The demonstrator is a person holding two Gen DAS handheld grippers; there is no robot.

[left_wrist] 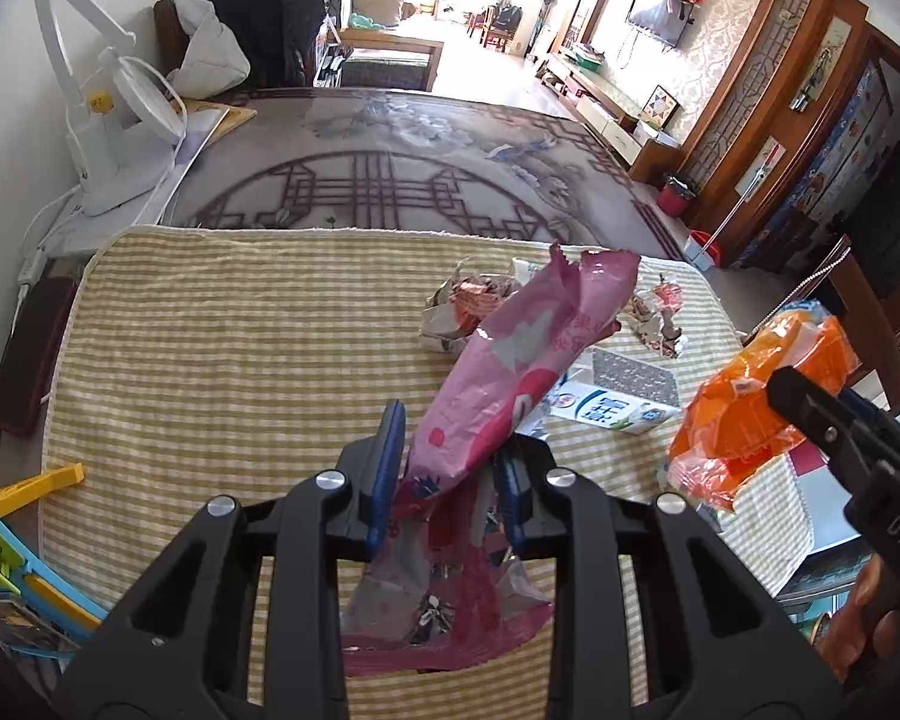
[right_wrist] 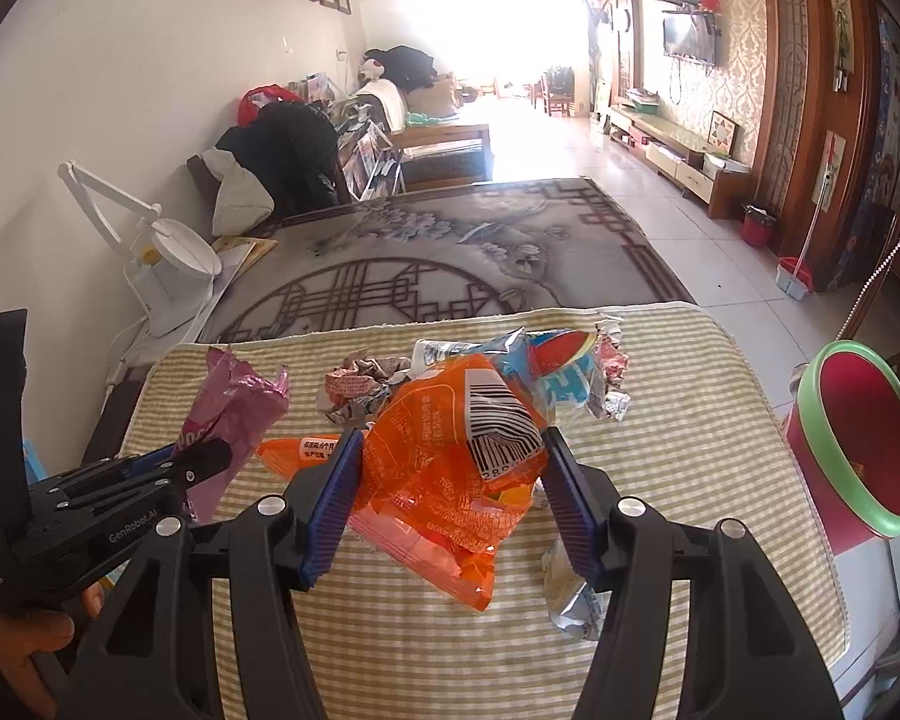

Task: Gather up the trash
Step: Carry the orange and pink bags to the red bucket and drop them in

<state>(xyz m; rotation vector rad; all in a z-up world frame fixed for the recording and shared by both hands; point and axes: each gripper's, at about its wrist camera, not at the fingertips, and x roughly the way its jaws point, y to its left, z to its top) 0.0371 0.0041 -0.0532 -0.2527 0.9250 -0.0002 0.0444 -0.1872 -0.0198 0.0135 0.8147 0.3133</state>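
My left gripper (left_wrist: 447,471) is shut on a long pink wrapper (left_wrist: 522,360), held up above the yellow striped cloth (left_wrist: 240,348). In the right wrist view the same pink wrapper (right_wrist: 234,414) hangs at the left, with the left gripper (right_wrist: 204,459) on it. My right gripper (right_wrist: 450,480) is shut on a crumpled orange wrapper (right_wrist: 444,456) with a barcode, also lifted off the cloth (right_wrist: 690,420). The orange wrapper (left_wrist: 744,414) shows at the right of the left wrist view. Crumpled paper (left_wrist: 462,312), a small milk carton (left_wrist: 612,402) and more scraps (right_wrist: 360,390) lie on the cloth.
A red bin with a green rim (right_wrist: 858,438) stands just off the cloth's right edge. A white desk fan (left_wrist: 120,132) and cable sit at the far left of the table. Beyond the cloth lies the patterned tabletop (left_wrist: 390,168). Blue and yellow plastic items (left_wrist: 6,540) lie at the near left.
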